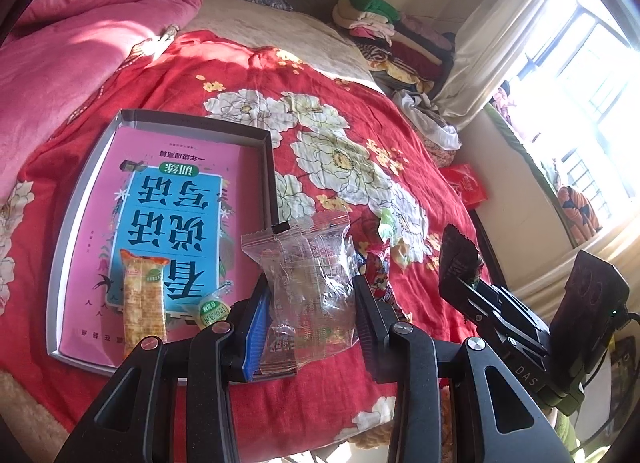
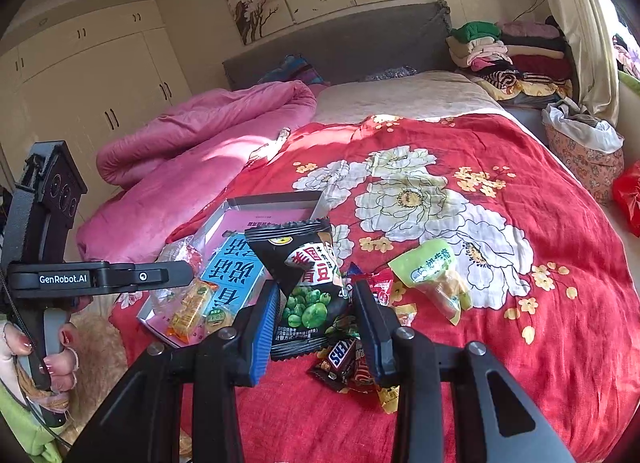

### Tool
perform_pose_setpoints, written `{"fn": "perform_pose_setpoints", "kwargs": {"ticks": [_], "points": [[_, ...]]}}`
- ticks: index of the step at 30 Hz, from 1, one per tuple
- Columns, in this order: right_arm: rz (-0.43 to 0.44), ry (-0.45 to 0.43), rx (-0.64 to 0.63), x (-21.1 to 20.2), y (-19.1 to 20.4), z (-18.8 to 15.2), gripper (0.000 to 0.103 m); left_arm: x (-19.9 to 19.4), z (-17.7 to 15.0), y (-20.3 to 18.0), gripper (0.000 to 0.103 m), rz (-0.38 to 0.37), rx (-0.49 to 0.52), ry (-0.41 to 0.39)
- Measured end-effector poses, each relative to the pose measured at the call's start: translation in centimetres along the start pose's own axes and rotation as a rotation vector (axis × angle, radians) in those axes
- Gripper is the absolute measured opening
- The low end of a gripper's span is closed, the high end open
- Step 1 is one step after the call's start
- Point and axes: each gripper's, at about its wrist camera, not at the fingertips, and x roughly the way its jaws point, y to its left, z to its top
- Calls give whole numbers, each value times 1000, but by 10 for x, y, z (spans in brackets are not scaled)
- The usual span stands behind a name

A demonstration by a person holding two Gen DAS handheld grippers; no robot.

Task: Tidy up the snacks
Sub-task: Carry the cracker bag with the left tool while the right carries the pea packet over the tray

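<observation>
Two-handed transfer of snack packets into a box lid on a bed. The left gripper [image 1: 312,327] is clamped on a clear, crinkled plastic snack packet [image 1: 308,283], its blue pad and its black pad pressing the packet's lower sides while the sealed top stands up ahead of the fingertips. The right gripper [image 2: 316,327] likewise grips a black foil packet printed with green peas [image 2: 308,291], held upright between its pads. The destination, judging from the task, is the shallow grey cardboard tray lined with a pink-and-blue booklet [image 1: 92,167], which lies ahead and to the left of the left gripper; an orange-wrapped cracker bar [image 1: 144,299] and a small round green-labelled sweet [image 1: 214,309] already rest at its near end. Loose items, among them a brown chocolate bar wrapper [image 2: 340,357] and a pale green pouch [image 2: 436,283], lie on the red floral bedspread [image 2: 520,343] below and to the right of the right gripper. To place well, carry each packet over the tray's near rim before lowering, aim for bare booklet beyond the cracker bar, release only once the packet touches down, and keep the two tools apart by depositing one at a time.
</observation>
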Motion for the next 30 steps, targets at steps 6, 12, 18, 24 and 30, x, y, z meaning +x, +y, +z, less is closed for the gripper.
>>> {"fn": "perform_pose_setpoints", "kwargs": {"ticks": [6,12,18,24,30], "points": [[31,5,-23,4,17,2,38,-12,3,16,40,17,-23,-30],[55,14,-52,9,36,3,38,-26,6,35,40,34,-56,-59],[71,27,-68,17,50,4,38,-34,5,55,40,54,-83,-68],[78,48,-95,25,65,4,38,-41,2,75,40,85,-91,-72],[83,64,-107,34,76,5,38,-51,1,94,40,110,-107,-90]]}}
